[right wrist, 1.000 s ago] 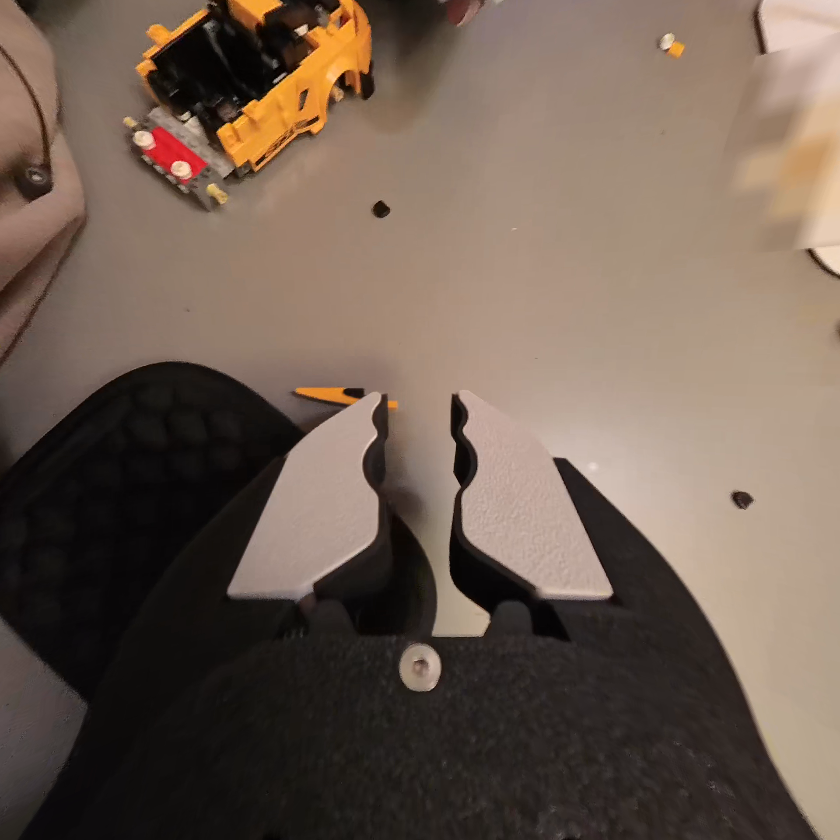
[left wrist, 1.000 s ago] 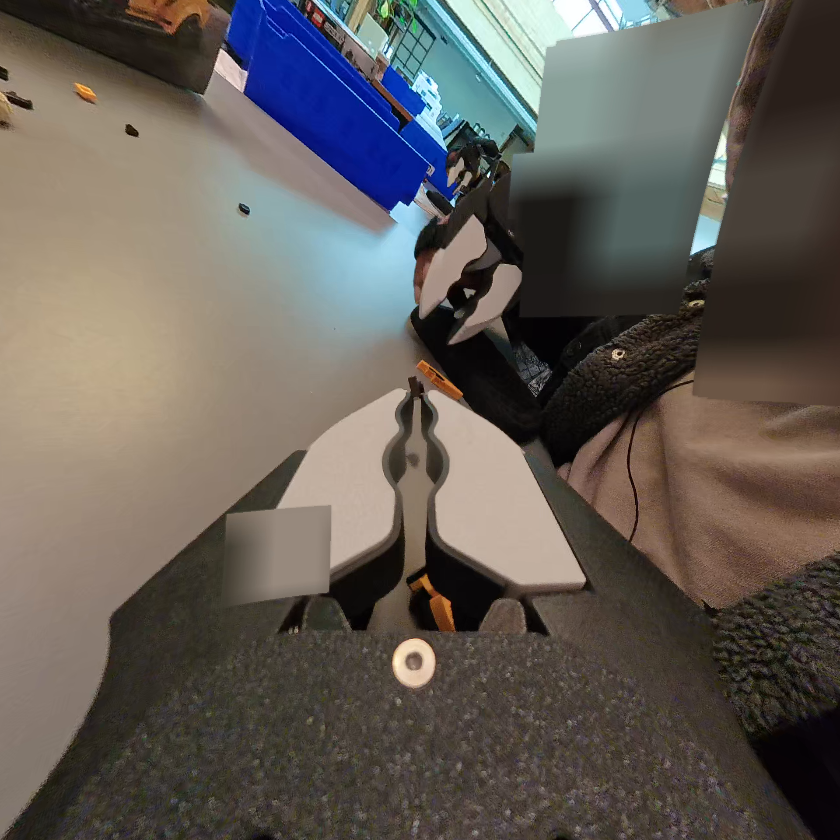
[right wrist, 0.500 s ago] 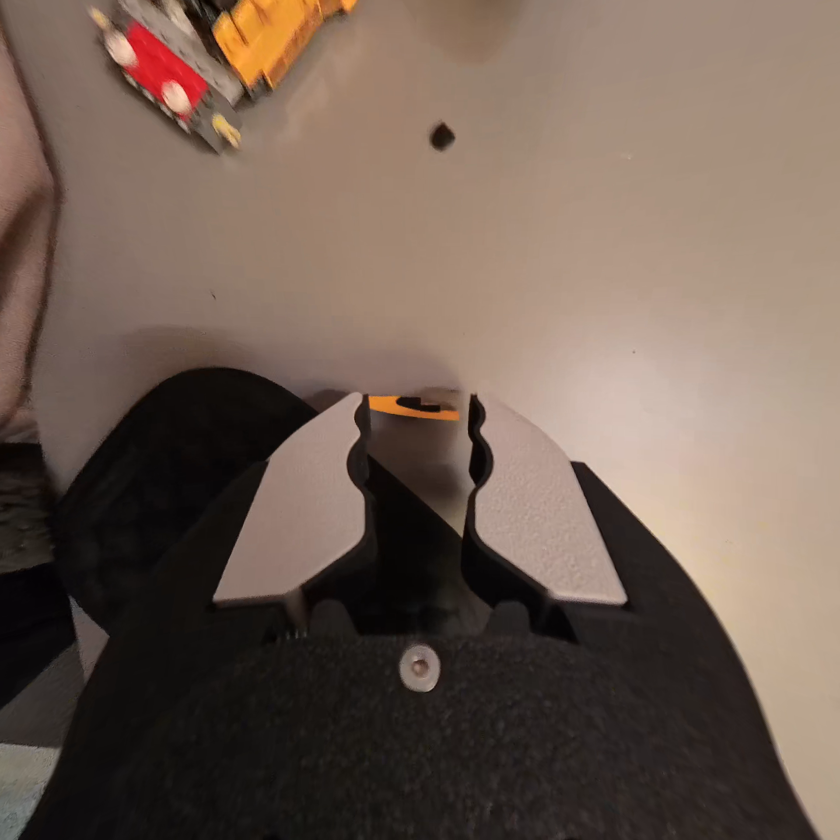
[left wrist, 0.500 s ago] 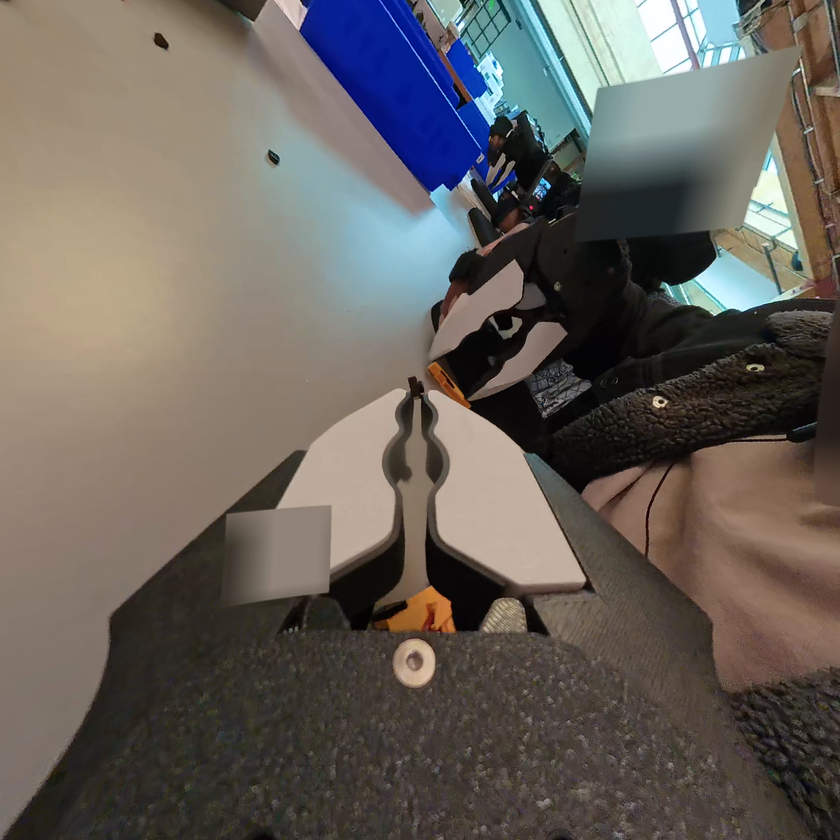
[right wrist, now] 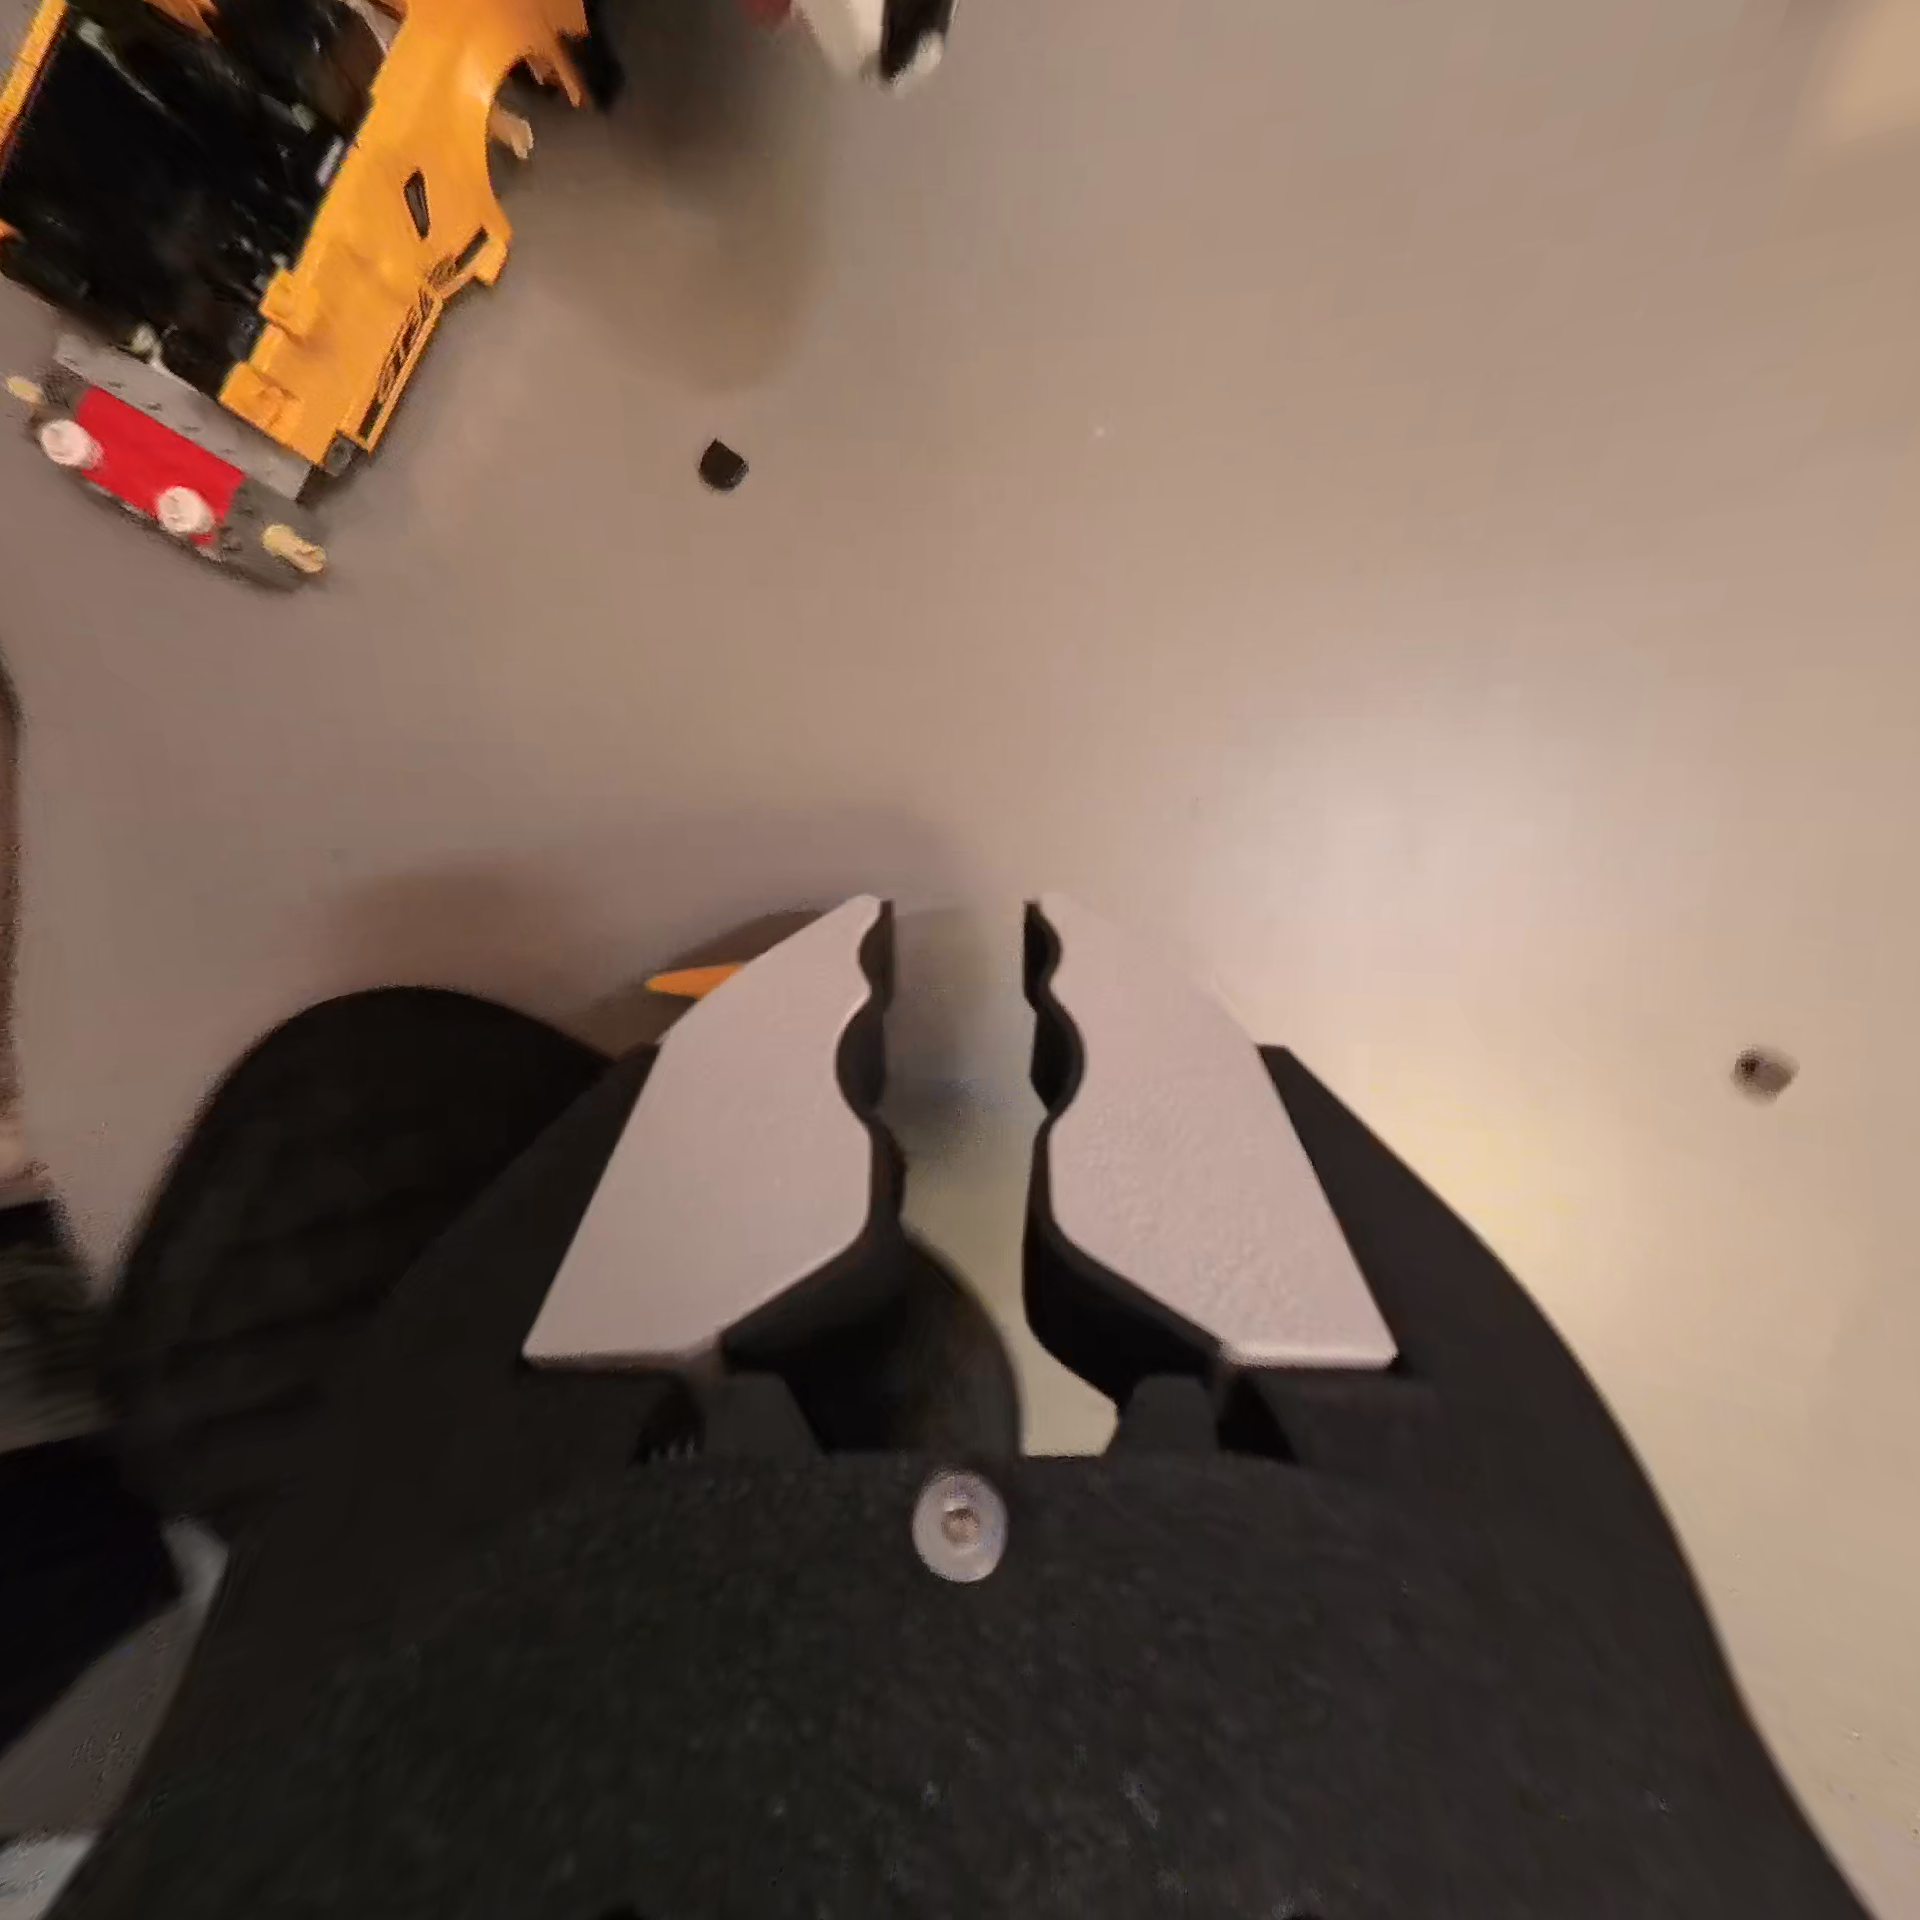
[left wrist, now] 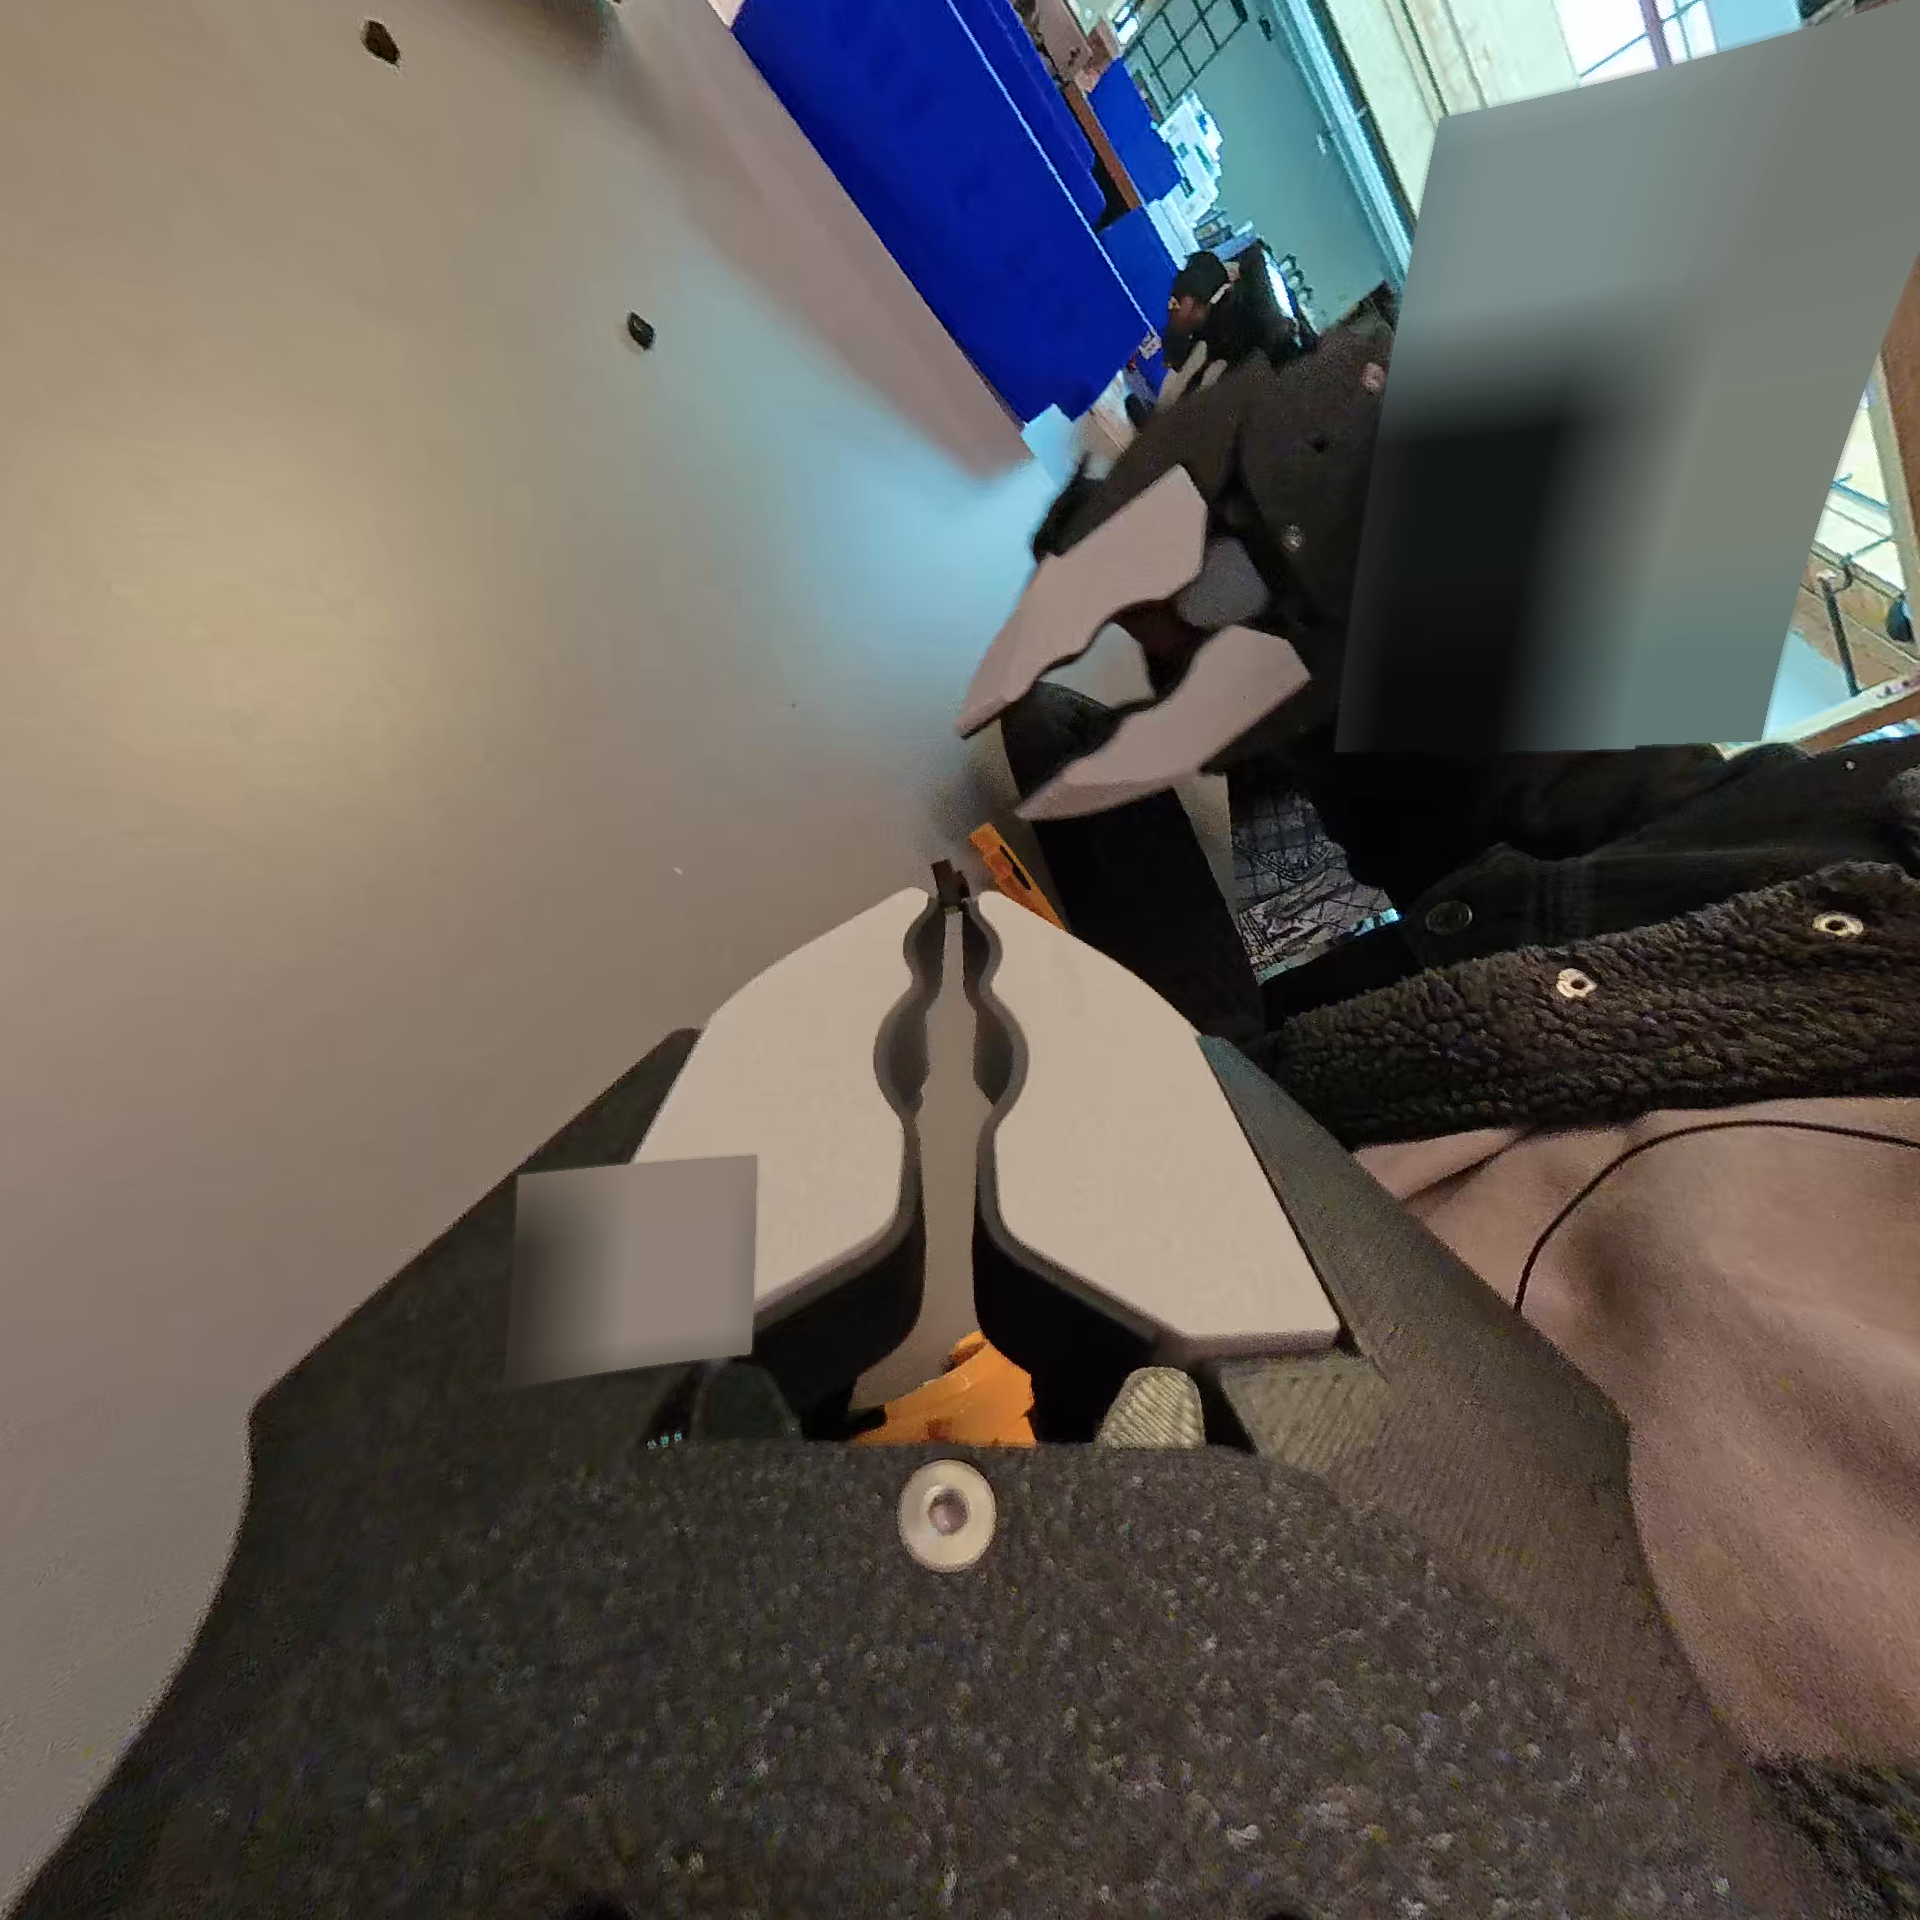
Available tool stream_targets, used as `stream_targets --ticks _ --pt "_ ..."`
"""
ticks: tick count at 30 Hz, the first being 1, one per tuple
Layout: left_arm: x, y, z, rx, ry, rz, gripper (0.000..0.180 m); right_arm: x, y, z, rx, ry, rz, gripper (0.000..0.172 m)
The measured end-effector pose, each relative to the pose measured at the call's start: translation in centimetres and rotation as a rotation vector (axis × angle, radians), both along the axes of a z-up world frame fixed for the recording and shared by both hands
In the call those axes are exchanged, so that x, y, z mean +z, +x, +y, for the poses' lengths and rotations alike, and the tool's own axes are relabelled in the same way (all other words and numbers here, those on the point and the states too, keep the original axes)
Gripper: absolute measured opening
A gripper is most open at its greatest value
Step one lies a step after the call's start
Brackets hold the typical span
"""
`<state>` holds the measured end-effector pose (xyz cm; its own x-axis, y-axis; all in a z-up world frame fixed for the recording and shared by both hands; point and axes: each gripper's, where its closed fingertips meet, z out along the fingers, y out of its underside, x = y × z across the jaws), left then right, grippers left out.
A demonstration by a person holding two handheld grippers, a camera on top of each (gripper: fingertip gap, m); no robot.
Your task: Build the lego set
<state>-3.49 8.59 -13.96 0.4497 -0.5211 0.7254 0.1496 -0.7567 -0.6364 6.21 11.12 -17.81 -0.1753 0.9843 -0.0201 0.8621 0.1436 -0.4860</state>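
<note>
On the grey tabletop (right wrist: 1351,520), the half-built yellow-and-black brick toy car (right wrist: 343,239) with its red-and-grey studded plate (right wrist: 156,468) lies far left, a small black peg (right wrist: 722,463) just right of it. My left gripper (left wrist: 951,906) is pinched narrow on a tiny dark peg-like piece (left wrist: 945,881) that pokes out past my fingertips. Just beyond it lies a flat orange plastic piece (left wrist: 1006,864). My right gripper (right wrist: 954,914) stands partly open, bare table between its grey fingers (right wrist: 1153,1122), the orange piece beside its left finger.
</note>
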Motion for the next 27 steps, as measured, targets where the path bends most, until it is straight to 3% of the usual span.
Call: stream_targets --ticks 3,6,9,11,15,21,27 --pt "0.0 -0.3 0.2 0.022 0.004 0.018 0.003 -1.0 2.9 -2.1 -0.124 -0.030 -0.126 0.040" --pt "-0.3 -0.6 0.5 0.044 0.007 0.047 0.003 -1.5 3.4 -3.3 -0.262 -0.046 -0.131 0.040" --pt "-1.0 -0.6 0.4 0.047 -0.005 0.104 0.003 -1.5 2.4 -3.6 -0.300 -0.029 -0.122 0.039" --pt "-1.4 -0.7 0.3 0.051 -0.005 0.158 0.003 -2.1 1.9 -3.7 -0.274 0.007 -0.150 0.034" --pt "-1.7 -0.6 0.3 0.049 -0.016 0.179 0.003 -2.4 0.3 -2.5 -0.150 0.074 -0.135 0.008" --pt "-3.3 -0.1 0.5 0.024 -0.093 0.225 0.003 -2.0 -4.2 1.6 0.045 0.262 -0.009 0.008" --pt "-4.5 0.0 0.9 -0.033 -0.174 0.275 0.004 -2.2 -5.8 0.9 0.076 0.173 0.049 0.011"
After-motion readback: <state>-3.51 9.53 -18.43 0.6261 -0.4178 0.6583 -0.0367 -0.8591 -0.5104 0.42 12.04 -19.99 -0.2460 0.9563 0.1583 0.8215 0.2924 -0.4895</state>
